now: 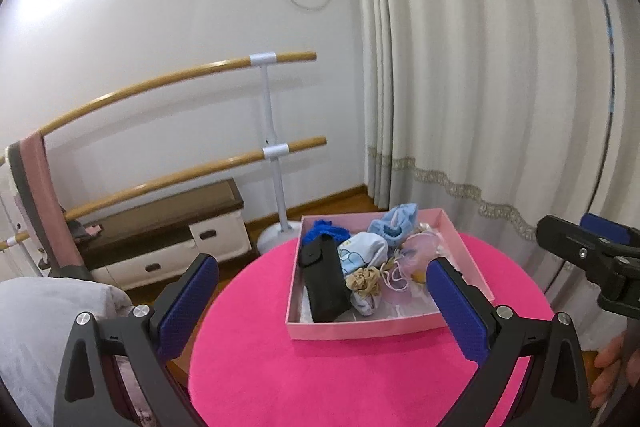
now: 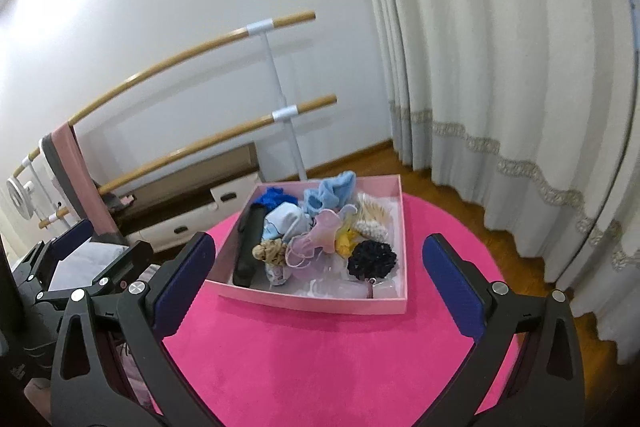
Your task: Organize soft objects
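Both grippers hover with jaws wide apart and empty above the pink table, in front of the box of soft things.

I see my left gripper (image 1: pixel 320 303) spread fully, nothing between its blue pads; the pink box (image 1: pixel 362 329) sits just ahead of the jaws, a little toward the right finger. My right gripper (image 2: pixel 318 277) is also wide and holds nothing, and the box (image 2: pixel 312 301) lies straight ahead between its two fingers, not touching them. Inside the box, from the left jaw side, I see a black pouch (image 2: pixel 250 247), a pale blue sock (image 2: pixel 332 193), a beige scrunchie (image 2: pixel 272 251), a pink gauze piece (image 2: pixel 316 235) and a black scrunchie (image 2: pixel 372 259) nearest the right jaw. The box rests on the round table (image 2: pixel 320 367).
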The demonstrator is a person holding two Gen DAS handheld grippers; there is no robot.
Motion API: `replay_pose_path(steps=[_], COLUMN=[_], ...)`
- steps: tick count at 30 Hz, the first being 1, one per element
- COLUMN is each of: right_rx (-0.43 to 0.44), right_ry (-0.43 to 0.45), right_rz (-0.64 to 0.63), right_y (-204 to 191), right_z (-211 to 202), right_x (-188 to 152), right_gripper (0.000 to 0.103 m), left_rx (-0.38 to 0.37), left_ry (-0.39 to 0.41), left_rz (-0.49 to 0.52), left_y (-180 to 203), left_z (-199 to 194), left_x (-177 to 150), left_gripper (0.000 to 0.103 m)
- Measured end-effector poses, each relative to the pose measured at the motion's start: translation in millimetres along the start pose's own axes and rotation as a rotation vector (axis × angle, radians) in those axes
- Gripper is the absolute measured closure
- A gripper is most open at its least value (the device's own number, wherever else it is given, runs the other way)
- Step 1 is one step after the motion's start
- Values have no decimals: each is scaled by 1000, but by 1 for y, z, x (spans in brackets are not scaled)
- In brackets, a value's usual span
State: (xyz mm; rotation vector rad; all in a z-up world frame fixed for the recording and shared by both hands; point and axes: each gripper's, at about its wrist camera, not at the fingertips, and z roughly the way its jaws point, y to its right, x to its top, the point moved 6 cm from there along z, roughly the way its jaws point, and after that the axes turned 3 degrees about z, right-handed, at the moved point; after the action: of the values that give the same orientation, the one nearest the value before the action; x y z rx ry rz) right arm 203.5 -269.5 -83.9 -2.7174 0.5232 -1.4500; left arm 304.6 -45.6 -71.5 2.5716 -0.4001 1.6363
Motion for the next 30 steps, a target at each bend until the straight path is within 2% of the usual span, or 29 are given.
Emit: replay_pose_path(steps=[6,12,21,30], right_rx=[-25,-46,-65,-80], right_ry=[67,93,124,158], right_rz=[-15,-34,-56,-57], right_y=[-8,-19,-32,-37], right_z=[-58,-102,-139,-154], right_x=[-19,-49,-85,-96], right_gripper=[0,0,0,0], left_rx=[12,36,57,59], left_ry=[60,75,45,34], left_rz=[-30,-41,-10,-49], left_y=[-4,-3,16,17], left_z=[-72,-136,-193,-233], left_x=[-19,-50,-91,-98], left_gripper=[0,0,0,0])
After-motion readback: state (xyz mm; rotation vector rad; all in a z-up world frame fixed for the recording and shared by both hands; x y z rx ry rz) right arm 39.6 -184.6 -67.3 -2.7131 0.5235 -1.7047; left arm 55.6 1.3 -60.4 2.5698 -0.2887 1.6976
